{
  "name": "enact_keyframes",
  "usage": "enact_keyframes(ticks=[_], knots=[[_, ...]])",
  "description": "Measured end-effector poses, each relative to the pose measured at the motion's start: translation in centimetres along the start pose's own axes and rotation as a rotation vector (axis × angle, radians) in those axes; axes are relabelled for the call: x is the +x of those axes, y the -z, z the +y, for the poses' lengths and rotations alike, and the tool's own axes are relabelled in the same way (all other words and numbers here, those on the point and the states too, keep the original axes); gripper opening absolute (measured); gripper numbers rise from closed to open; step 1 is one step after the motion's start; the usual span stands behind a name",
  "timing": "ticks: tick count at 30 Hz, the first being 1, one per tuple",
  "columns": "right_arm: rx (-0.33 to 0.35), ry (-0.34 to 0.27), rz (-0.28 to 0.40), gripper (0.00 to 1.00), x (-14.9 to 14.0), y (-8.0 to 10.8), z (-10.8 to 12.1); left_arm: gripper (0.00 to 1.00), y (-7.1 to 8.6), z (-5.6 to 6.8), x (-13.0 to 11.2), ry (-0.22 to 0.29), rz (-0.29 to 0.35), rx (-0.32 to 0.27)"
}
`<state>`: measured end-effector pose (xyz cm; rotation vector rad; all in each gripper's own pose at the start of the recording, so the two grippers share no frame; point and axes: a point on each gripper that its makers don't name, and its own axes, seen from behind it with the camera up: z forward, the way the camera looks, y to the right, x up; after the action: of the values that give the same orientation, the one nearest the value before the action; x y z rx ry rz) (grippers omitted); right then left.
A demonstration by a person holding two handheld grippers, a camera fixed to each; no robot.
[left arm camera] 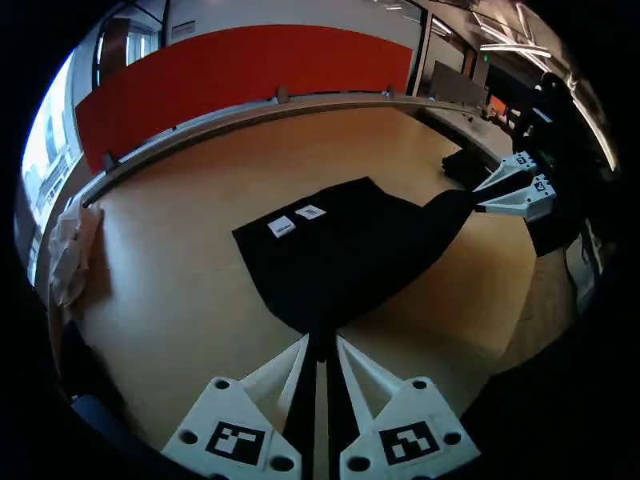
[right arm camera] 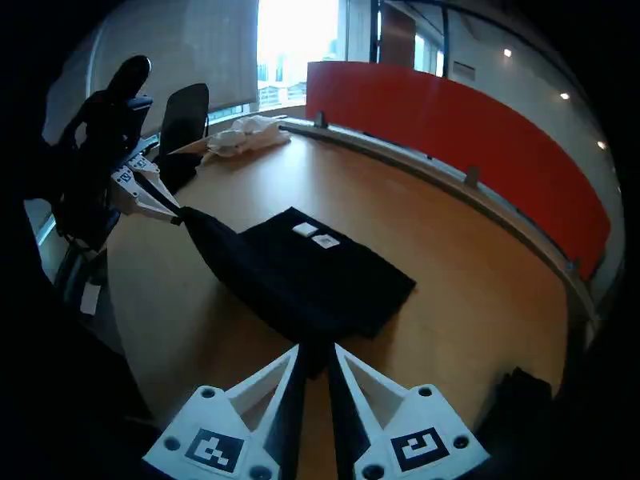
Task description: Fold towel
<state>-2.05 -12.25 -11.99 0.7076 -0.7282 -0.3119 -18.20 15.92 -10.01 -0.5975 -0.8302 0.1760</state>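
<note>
A black towel (left arm camera: 352,240) with two small white labels (left arm camera: 282,226) lies on the wooden table (left arm camera: 184,240). My left gripper (left arm camera: 322,346) is shut on the towel's near corner and holds it lifted. In the left gripper view my right gripper (left arm camera: 480,198) pinches the opposite corner at the right. In the right gripper view the towel (right arm camera: 320,276) stretches from my right gripper (right arm camera: 316,356), shut on one corner, up to my left gripper (right arm camera: 178,214) at the left, also shut on a raised corner.
A crumpled white cloth (right arm camera: 244,132) lies at the table's far end, seen also as the white cloth (left arm camera: 70,248) at the left edge. A red partition (left arm camera: 240,72) runs along the table's far side. Black office chairs (right arm camera: 180,120) stand beside the table.
</note>
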Motion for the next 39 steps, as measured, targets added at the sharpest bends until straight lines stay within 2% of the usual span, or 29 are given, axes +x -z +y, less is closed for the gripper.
enact_keyframes(ticks=[15,27,39], knots=[[0.008,0.006,0.016,0.17,1.7,2.0,-0.8,0.08,2.0,0.6,0.5,0.005,0.0,-0.011],[0.025,0.014,0.004,0.17,1.8,3.2,-1.3,0.08,3.4,1.3,0.8,0.014,0.0,-0.03],[0.032,0.015,-0.003,0.17,1.5,3.0,-1.4,0.08,3.4,1.2,0.7,0.021,-0.008,-0.03]])
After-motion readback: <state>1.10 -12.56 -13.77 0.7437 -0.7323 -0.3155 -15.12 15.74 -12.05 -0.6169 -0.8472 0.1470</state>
